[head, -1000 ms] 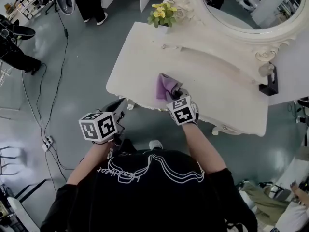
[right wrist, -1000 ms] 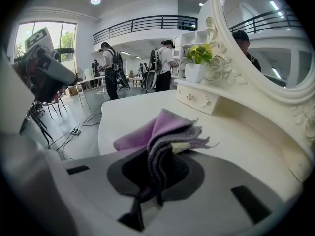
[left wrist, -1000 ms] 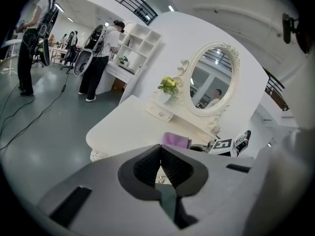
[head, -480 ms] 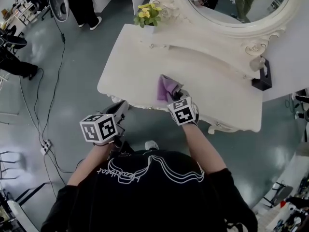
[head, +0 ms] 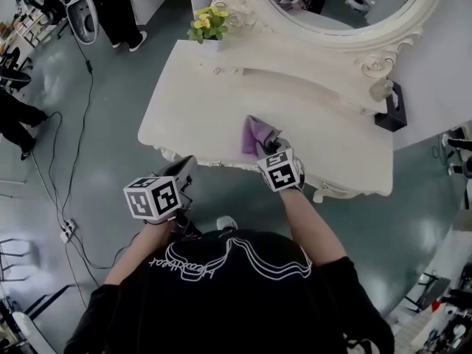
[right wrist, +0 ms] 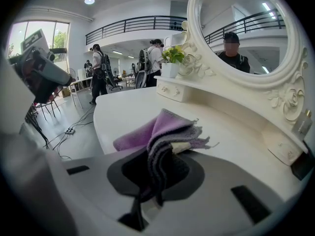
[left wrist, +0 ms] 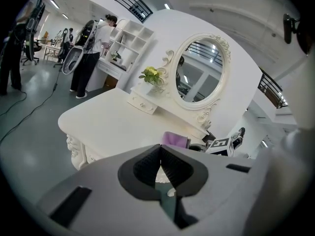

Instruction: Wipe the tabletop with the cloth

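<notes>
A purple cloth (head: 255,135) lies bunched on the white dressing table (head: 192,102) near its front edge. My right gripper (head: 267,147) is shut on the cloth (right wrist: 165,127), whose folds stick up out of the jaws. My left gripper (head: 179,174) hangs off the table's front left edge, over the floor. Its jaws (left wrist: 160,162) are shut with nothing between them. From the left gripper view the cloth (left wrist: 175,139) shows as a small purple patch on the tabletop (left wrist: 113,119).
A pot of yellow flowers (head: 206,25) stands at the table's back left by a small drawer unit (head: 225,68). An oval mirror (head: 335,9) in an ornate frame rises behind. A black object (head: 389,116) sits at the right end. Cables (head: 70,190) trail on the floor.
The head view has shifted, so the table sits lower and further left in the frame. Both grippers hold about the same places; the right one still grips the cloth.
</notes>
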{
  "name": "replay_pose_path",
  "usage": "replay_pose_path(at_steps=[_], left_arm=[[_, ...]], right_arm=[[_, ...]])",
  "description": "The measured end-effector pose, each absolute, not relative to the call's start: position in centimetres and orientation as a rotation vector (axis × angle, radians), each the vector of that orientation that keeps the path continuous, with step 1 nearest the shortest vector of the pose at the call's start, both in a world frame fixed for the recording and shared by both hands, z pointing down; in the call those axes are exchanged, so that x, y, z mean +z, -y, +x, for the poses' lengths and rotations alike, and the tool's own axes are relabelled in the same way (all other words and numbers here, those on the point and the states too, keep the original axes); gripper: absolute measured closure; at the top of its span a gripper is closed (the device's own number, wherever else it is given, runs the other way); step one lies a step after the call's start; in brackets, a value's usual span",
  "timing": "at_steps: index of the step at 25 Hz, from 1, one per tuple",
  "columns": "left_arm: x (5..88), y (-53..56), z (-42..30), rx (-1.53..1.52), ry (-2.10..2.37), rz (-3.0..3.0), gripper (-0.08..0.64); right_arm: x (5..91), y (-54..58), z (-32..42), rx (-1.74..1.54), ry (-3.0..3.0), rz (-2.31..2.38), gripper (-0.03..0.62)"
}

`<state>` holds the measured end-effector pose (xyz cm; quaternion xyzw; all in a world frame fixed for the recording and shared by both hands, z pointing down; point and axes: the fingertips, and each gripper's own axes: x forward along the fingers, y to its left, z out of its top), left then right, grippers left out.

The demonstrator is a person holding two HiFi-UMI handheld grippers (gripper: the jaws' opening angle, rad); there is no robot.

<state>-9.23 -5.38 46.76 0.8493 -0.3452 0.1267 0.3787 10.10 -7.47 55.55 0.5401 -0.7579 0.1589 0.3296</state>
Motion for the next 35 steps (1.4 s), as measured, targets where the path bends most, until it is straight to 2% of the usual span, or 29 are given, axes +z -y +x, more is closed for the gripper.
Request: replay_pose_path(at_steps=[35], left_arm=[[43.9,3.3,0.8,0.423,0.703,2.312,0.555]], right_arm=[[56.0,0.7,23.1,0.523,1.809,1.594,0.537]])
